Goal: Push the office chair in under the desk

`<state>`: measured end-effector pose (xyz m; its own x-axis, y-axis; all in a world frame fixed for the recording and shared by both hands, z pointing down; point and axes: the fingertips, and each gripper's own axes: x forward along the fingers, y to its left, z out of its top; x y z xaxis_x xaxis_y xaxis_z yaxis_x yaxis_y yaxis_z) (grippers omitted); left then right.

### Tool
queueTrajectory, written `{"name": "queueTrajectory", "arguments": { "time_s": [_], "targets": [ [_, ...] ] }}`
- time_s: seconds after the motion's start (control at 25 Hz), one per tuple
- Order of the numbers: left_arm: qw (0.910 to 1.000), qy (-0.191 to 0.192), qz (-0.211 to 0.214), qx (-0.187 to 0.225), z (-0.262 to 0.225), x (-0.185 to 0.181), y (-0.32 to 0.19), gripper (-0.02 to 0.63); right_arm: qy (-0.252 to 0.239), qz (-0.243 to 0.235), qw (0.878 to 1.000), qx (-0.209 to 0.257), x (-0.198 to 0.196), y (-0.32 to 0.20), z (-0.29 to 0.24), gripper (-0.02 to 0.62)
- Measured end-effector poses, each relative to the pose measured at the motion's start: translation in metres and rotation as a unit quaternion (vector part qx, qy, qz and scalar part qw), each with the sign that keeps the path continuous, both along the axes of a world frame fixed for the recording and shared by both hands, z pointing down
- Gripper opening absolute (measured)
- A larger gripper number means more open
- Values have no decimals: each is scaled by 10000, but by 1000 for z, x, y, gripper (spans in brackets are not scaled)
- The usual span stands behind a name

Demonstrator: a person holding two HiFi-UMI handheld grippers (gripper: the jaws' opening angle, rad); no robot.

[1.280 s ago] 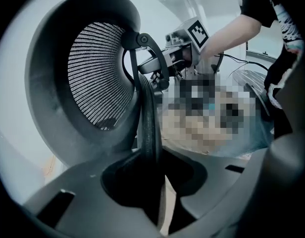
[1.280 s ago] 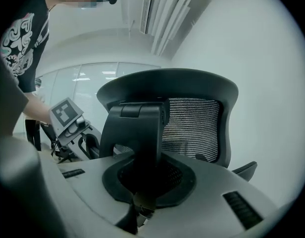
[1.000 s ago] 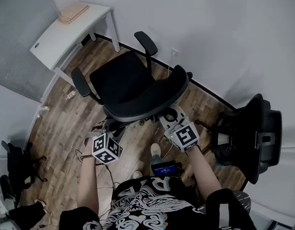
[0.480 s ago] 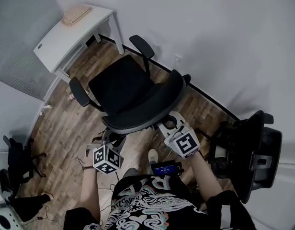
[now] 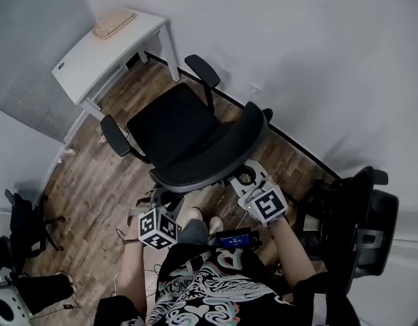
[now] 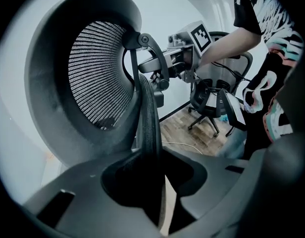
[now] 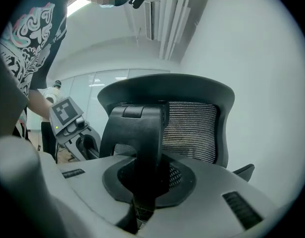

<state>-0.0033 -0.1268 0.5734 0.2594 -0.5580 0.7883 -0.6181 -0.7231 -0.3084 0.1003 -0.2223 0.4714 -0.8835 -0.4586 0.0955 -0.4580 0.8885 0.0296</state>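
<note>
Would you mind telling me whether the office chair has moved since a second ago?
Yes. The office chair has edged toward the white desk: the gap between its armrest and the desk leg is narrower.

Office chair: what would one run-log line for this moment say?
left gripper: shut on back edge of office chair | right gripper: shut on its back support | chair: apart from desk, not yet under

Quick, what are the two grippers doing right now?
Left gripper: closed on the office chair backrest rim.
Right gripper: closed on its back bracket.
</note>
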Motion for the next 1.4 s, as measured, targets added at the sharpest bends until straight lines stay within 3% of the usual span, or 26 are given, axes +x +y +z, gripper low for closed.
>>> {"name": "queueTrajectory", "arguments": {
  "time_s": [0.64, 1.4],
  "targets": [
    [9998, -85, -165, 124, -1, 1, -14, 130, -8, -120, 9999, 61, -2, -21, 1, 44],
    [9989, -300, 8, 367, -1, -85, -55, 132, 79, -310, 9995, 67, -85, -56, 5, 44]
  ]
}}
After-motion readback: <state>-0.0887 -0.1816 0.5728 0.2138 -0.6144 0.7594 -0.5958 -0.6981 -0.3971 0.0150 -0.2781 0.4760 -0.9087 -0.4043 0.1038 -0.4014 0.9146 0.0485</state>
